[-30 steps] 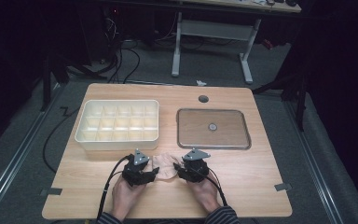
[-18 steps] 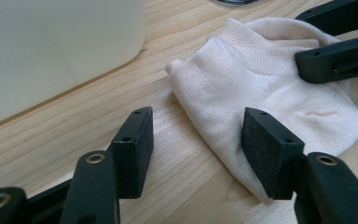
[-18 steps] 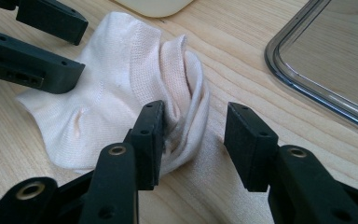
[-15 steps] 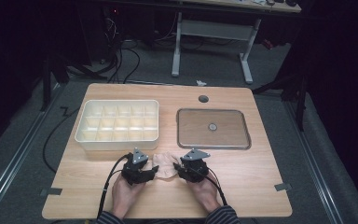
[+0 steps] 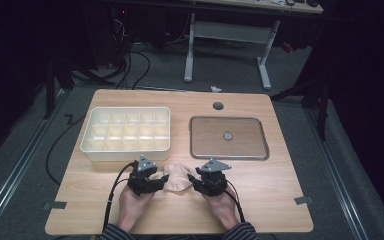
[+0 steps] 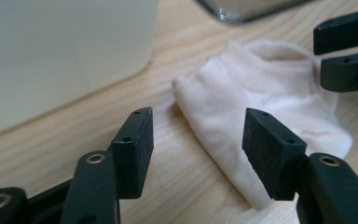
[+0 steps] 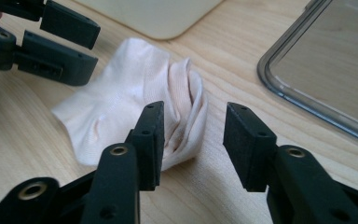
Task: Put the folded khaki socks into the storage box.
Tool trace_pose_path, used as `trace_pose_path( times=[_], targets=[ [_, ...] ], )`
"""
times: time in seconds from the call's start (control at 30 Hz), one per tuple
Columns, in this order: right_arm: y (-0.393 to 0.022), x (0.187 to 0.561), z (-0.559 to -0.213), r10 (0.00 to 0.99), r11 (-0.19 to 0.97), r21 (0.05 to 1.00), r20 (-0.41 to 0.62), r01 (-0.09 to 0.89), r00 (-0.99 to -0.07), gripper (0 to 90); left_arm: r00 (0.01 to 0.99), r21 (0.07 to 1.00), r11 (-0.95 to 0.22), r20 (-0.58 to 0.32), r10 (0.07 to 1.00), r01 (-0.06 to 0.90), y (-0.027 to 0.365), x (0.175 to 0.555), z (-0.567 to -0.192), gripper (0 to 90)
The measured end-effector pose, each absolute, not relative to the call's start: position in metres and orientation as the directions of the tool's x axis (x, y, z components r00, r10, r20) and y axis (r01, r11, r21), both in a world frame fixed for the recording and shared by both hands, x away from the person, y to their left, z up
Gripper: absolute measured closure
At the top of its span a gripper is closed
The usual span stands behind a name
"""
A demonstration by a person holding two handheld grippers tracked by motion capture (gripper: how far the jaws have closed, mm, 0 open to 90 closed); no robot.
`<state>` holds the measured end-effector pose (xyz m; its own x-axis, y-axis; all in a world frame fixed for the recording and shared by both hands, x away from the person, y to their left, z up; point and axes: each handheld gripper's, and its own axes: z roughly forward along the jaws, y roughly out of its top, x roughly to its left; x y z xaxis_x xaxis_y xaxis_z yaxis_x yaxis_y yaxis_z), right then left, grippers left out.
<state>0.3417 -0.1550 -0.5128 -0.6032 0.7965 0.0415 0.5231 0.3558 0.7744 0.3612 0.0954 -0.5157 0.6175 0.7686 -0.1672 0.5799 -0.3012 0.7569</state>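
Sock [image 5: 177,176], pale cream with a pinkish cast, ribbed knit, lies crumpled on the wooden table [image 5: 280,200] near its front edge, between the two grippers; no brand mark, label or lettering can be read on it in any view. Left gripper [image 5: 156,181], black, with a grey three-cornered plate on top and a trailing cable, is held in the person's left hand [image 5: 132,202] at the sock's left end; in the left gripper view its jaws stand apart with bare table and the edge of the sock [image 6: 261,112] between them, the right pad [image 6: 270,149] just over the fabric, pressing on nothing. Right gripper [image 5: 196,181], same make, is held in the right hand [image 5: 222,205] at the sock's right end; its jaws have just been opening and stand apart, with the bunched folds of the sock [image 7: 135,102] beside the left pad [image 7: 150,142] and bare wood in the gap; no grip shows. White compartment box [image 5: 127,134], a grid of small cells, sits behind the left gripper, well apart from the sock; no writing legible. Metal-rimmed tray [image 5: 228,137], flat, with a small round object [image 5: 227,135] at its middle, too small to identify, sits beside the box to the right. Round cable port [image 5: 218,106] lies in the tabletop behind the tray. Striped sleeves [image 5: 240,232] show at the bottom edge of the high view.
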Motion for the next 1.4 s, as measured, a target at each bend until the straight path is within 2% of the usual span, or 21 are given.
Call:
trace_pose_path(
  times=[0.1,0.33,0.7,1.1,1.4],
  targets=[
    [-0.157,0.338,-0.508,0.789,0.347,0.79,0.046,0.506,-0.613,67.0,0.611,0.767,-0.283,-0.173,0.773,0.575,0.099,0.365,-0.508,43.2],
    [-0.149,0.333,-0.502,0.76,0.36,0.804,0.042,0.474,-0.649,75.4,0.595,0.756,-0.259,-0.207,0.777,0.601,0.102,0.377,-0.501,42.3],
    [-0.124,0.333,-0.502,0.715,0.407,0.789,0.039,0.461,-0.698,77.8,0.572,0.729,-0.232,-0.257,0.779,0.644,0.099,0.391,-0.508,41.6],
    [-0.111,0.335,-0.514,0.702,0.448,0.759,0.027,0.471,-0.712,78.6,0.565,0.713,-0.219,-0.29,0.772,0.666,0.091,0.395,-0.515,42.0],
    [-0.108,0.334,-0.523,0.701,0.483,0.735,0.003,0.477,-0.713,79.3,0.554,0.695,-0.246,-0.258,0.792,0.675,0.086,0.398,-0.521,43.4]
  ],
)
